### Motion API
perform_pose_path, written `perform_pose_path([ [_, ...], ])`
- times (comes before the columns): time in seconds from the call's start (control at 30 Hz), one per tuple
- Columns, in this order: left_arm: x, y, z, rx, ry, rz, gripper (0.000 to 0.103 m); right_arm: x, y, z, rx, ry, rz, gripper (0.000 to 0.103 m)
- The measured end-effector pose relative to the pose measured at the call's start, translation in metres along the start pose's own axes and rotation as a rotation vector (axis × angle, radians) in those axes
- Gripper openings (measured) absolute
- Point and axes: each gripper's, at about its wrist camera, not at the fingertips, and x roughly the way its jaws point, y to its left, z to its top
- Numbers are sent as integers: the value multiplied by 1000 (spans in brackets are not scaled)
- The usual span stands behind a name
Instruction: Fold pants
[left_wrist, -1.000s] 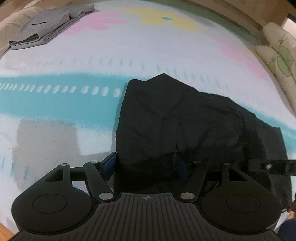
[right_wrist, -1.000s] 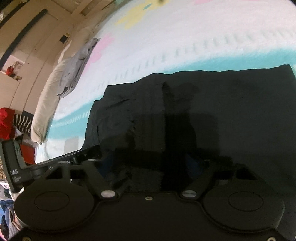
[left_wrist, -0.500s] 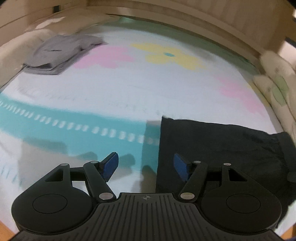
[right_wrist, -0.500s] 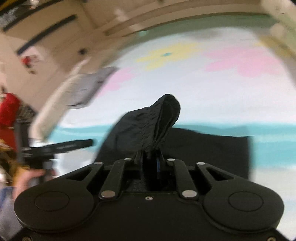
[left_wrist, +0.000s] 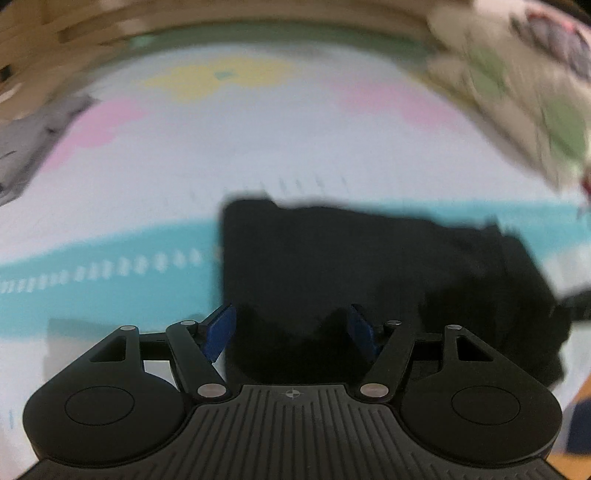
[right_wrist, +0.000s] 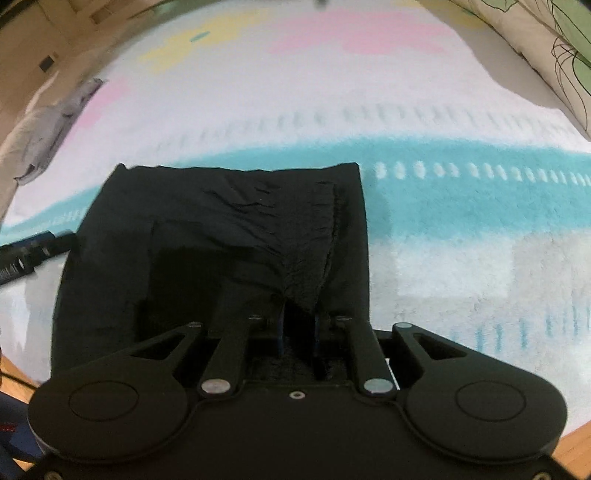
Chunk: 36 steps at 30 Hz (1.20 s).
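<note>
The black pants (right_wrist: 221, 229) lie folded on the patterned bed cover; they also show in the left wrist view (left_wrist: 369, 266). My right gripper (right_wrist: 298, 325) is shut on a bunched, crinkled part of the pants and holds it just above the folded stack's near right side. My left gripper (left_wrist: 291, 326) is open, its blue pads (left_wrist: 221, 326) wide apart, over the near left edge of the pants. The left view is blurred.
A grey garment (right_wrist: 55, 122) lies at the far left of the bed cover (right_wrist: 443, 229); it also shows in the left wrist view (left_wrist: 33, 147). Patterned pillows (left_wrist: 524, 81) line the far right. The other gripper's black body (right_wrist: 33, 251) reaches in at left.
My right gripper shut on the pants fabric, lifted it, then carried it down over the stack. My left gripper stayed open and swung back over the pants' near left edge.
</note>
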Motion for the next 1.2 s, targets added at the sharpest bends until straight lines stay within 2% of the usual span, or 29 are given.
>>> perform_pose_path([
  [0.07, 15, -5, -9, 43, 36, 11, 68, 1, 0, 0, 3, 7, -6, 26],
  [0.1, 19, -5, -13, 54, 34, 32, 79, 1, 0, 0, 1, 9, -11, 27],
  [0.13, 20, -3, -14, 44, 31, 43, 84, 3, 1, -1, -4, 12, -19, 28],
  [0.3, 15, 17, -12, -100, 48, -13, 83, 9, -3, -2, -2, 26, -32, 34],
  [0.4, -9, 25, -9, -134, -76, 1, 83, 2, -6, -1, 16, 2, 3, 47],
  [0.47, -17, 26, -1, -134, -144, 47, 83, -10, -10, -1, 53, -65, 43, 71],
  [0.5, -17, 25, 3, -128, -162, 73, 83, -16, -13, 0, 76, -114, 61, 93],
  [0.53, -14, 25, 8, -122, -164, 86, 83, -19, -14, 1, 95, -160, 66, 96],
  [0.57, -10, 24, 13, -124, -156, 92, 83, -19, -13, 3, 106, -190, 60, 95],
  [0.7, 19, 15, 29, -130, -75, 75, 83, -2, -6, 16, 128, -194, 54, 95],
  [0.8, 45, 9, 27, -122, 8, 86, 84, 18, -2, 25, 123, -166, 19, 95],
  [0.83, 54, 9, 26, -125, 40, 90, 88, 26, -2, 27, 116, -148, 2, 95],
  [0.9, 62, 8, 22, -133, 19, 93, 99, 40, -2, 28, 102, -112, -19, 98],
  [0.93, 64, 8, 22, -124, 18, 100, 103, 46, -2, 27, 94, -102, -18, 103],
  [1.07, 64, 8, 20, -127, 18, 104, 102, 51, 10, 24, -11, -132, -49, 103],
  [1.2, 61, 9, 17, -120, 7, 89, 102, 52, 13, 22, -31, -156, -54, 103],
])
